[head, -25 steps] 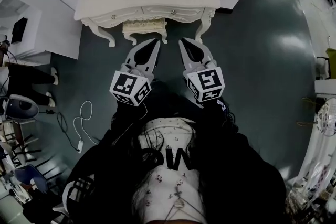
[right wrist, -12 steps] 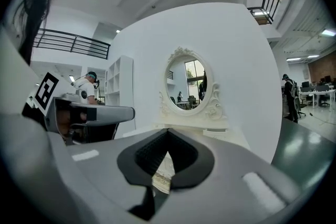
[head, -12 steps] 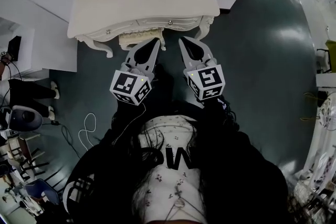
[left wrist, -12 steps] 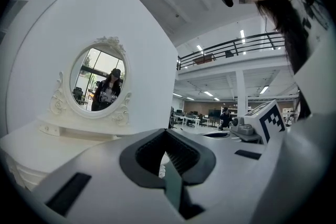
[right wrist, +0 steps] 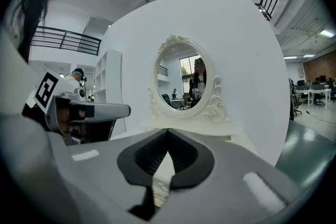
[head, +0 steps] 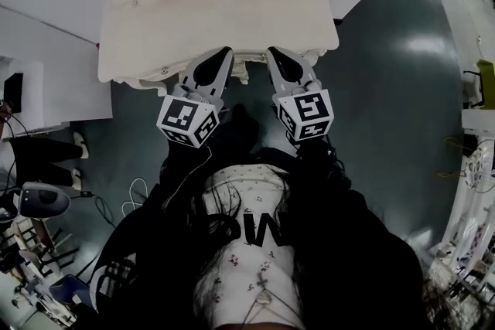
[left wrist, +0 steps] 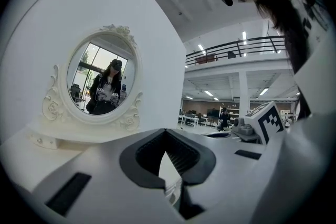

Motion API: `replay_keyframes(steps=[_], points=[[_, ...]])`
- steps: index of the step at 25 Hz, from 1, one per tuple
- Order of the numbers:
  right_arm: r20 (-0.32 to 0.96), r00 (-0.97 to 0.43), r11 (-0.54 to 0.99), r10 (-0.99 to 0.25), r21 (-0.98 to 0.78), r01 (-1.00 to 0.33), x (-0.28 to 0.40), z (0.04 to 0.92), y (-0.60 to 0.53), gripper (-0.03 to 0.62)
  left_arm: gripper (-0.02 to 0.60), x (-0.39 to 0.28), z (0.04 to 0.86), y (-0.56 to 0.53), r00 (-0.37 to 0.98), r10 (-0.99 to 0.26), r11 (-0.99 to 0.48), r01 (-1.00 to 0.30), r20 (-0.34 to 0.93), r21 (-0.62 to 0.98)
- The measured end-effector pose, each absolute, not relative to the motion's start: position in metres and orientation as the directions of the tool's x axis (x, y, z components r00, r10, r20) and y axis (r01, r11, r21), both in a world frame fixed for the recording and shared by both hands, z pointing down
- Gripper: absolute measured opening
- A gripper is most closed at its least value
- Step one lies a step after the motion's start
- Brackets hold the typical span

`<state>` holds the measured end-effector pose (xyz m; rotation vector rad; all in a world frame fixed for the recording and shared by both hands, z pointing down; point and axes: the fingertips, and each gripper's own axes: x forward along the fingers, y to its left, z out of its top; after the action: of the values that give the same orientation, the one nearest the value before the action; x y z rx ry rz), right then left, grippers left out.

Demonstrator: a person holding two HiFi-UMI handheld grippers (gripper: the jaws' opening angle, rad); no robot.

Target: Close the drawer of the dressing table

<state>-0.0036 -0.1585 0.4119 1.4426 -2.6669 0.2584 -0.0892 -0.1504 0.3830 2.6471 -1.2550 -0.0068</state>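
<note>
Head view: the left tongs [head: 223, 51] and right tongs [head: 273, 51] sit side by side, both clenched on nothing, tips at the white dressing table's [head: 216, 8] near edge.

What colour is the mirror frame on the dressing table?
Cream-white mirror frame with carved scrollwork; it shows best in the right gripper view.

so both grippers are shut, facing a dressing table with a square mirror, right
No, the mirror is oval, as the right gripper view shows. The left gripper and right gripper are shut, facing the dressing table.
</note>
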Motion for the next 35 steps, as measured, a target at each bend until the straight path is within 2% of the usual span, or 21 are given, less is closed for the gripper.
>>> replay_keyframes(steps=[4,9,14,21,35], points=[[0.189,-0.526,0.516,-0.829,-0.101,-0.851,-0.016,0.418,-0.194,0.008,0.000,-0.100,0.389,-0.190,0.662,-0.744,-0.636,-0.744,0.094,0.205],[0.194,-0.517,0.510,-0.834,-0.090,-0.856,-0.001,0.412,-0.148,0.008,0.000,-0.080,0.384,-0.151,0.680,-0.728,-0.655,-0.728,0.089,0.202],[0.221,-0.491,0.484,-0.843,-0.086,-0.871,-0.006,0.422,-0.171,0.008,0.000,-0.085,0.395,-0.177,0.704,-0.704,-0.673,-0.704,0.092,0.228],[0.230,-0.485,0.473,-0.844,-0.110,-0.874,-0.012,0.420,-0.080,0.008,0.000,-0.095,0.394,-0.081,0.701,-0.704,-0.666,-0.708,0.113,0.235],[0.244,-0.519,0.497,-0.819,-0.151,-0.855,0.009,0.428,-0.125,0.008,0.000,-0.077,0.395,-0.117,0.672,-0.727,-0.636,-0.737,0.143,0.229]])
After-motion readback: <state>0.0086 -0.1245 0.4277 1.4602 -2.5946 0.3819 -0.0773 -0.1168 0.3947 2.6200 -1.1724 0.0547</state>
